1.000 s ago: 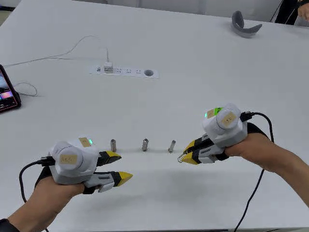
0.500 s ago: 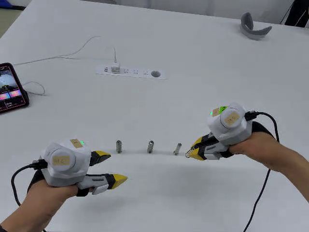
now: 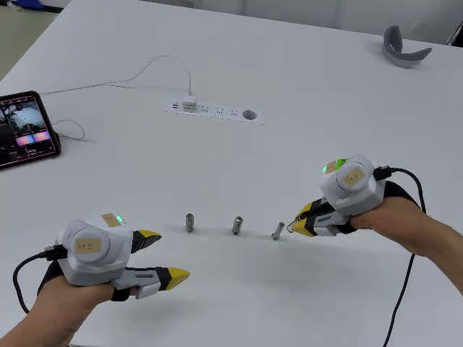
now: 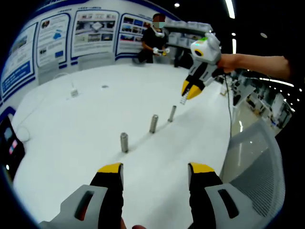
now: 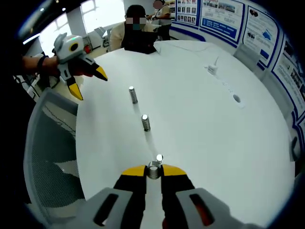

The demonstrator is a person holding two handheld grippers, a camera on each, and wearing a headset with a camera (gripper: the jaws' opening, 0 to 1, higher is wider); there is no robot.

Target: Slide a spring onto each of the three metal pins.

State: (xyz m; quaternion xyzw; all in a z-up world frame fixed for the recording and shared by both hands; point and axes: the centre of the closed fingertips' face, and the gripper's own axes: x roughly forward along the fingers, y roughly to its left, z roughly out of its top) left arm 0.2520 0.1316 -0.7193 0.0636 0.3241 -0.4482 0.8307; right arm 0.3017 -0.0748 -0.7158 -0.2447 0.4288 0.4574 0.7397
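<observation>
The small coiled steel spring (image 3: 292, 227) is clenched in your right tool (image 3: 299, 225), its free end just at 3 o'clock of the bare grey metal pin (image 3: 278, 231) on the white desk (image 3: 304, 94). Come in off-axis and the coil may catch the pin's tip, buckle and jump from the jaws, or knock the pin. Your left tool (image 3: 168, 254) hangs released at 7 o'clock of the row. Count three pins: the middle pin (image 3: 237, 225) and the end pin (image 3: 189, 222) look ribbed, seemingly sprung already. One spring is in hand.
</observation>
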